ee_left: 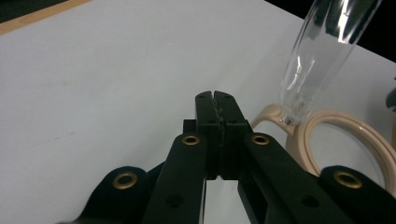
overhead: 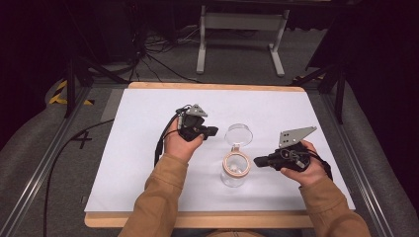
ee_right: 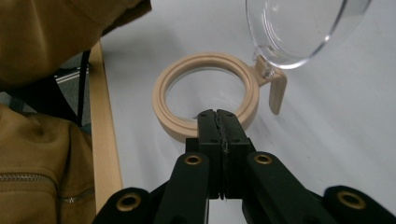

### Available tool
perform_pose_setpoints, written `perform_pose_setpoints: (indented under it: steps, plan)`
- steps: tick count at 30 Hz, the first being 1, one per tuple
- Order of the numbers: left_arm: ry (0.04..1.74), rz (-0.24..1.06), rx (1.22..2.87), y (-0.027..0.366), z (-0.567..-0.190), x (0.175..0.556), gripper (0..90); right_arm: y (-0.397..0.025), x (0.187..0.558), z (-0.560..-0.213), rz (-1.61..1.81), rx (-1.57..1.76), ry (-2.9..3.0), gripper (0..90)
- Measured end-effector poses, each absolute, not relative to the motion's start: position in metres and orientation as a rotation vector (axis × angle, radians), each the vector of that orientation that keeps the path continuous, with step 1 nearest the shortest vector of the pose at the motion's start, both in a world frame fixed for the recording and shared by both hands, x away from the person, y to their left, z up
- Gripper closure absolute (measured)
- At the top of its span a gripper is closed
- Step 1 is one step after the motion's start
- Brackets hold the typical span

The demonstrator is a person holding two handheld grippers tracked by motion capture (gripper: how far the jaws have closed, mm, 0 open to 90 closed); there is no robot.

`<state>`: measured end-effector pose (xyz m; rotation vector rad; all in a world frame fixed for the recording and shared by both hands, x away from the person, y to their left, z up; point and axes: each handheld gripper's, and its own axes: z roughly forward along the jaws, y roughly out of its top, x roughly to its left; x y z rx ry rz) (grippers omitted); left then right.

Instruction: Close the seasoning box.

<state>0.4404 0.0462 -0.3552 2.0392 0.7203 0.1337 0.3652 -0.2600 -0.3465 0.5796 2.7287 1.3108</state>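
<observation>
A clear glass jar (overhead: pixel 235 170) with a beige ring at its mouth (overhead: pixel 236 163) is seen standing upright near the front middle of the white table (overhead: pixel 148 163), its clear hinged lid (overhead: pixel 239 134) swung open and raised behind it. The jar is flanked by both tools: the left gripper (overhead: pixel 211 131) is held just beside the lid on the jar's left, and the right gripper (overhead: pixel 259 161) is held just beside the beige ring on the jar's right; contact with the jar cannot be confirmed from the high view. In the left gripper view the left gripper (ee_left: pixel 215 96) is observed with its jaws pressed together on nothing, above bare table, with the beige ring (ee_left: pixel 327 116) and the lid (ee_left: pixel 322 51) to its right. In the right gripper view the right gripper (ee_right: pixel 217 113) is likewise clenched and empty, its tips overlapping the near rim of the beige ring (ee_right: pixel 205 63); whether they touch it cannot be told. The lid (ee_right: pixel 294 28) is cut off at the top edge there. Something pale is noted inside the jar, too small to identify. A tan sleeve (ee_right: pixel 42 140) blocks the left of the right gripper view. Beyond the table, cables (overhead: pixel 158 47) and a white frame (overhead: pixel 240 22) are recorded on the grey floor, the surroundings being too dark to resolve.
</observation>
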Motion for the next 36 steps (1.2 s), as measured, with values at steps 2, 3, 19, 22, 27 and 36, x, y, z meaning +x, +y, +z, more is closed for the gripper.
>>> perform_pose_setpoints:
  steps: [2, 3, 19, 22, 27, 36]
  plan:
    - [0.715, 0.138, 2.025, 0.043, -0.356, 0.442, 90.0, -0.257, 0.362, -0.346, 1.354, 0.576, 2.707, 89.4]
    - [0.712, 0.139, 2.013, 0.041, -0.357, 0.442, 90.0, -0.257, 0.362, -0.346, 1.354, 0.576, 2.707, 89.4]
    - [0.666, 0.124, 1.972, 0.033, -0.359, 0.44, 89.6, -0.243, 0.358, -0.355, 1.502, 0.638, 2.586, 89.4]
    - [0.653, 0.124, 1.981, 0.032, -0.358, 0.439, 89.6, -0.243, 0.358, -0.355, 1.506, 0.642, 2.575, 89.4]
    - [0.631, 0.119, 1.978, 0.03, -0.357, 0.437, 89.6, -0.245, 0.358, -0.354, 1.524, 0.649, 2.56, 89.4]
    - [0.591, 0.112, 2.006, 0.031, -0.354, 0.433, 89.6, -0.247, 0.359, -0.352, 1.554, 0.67, 2.545, 89.4]
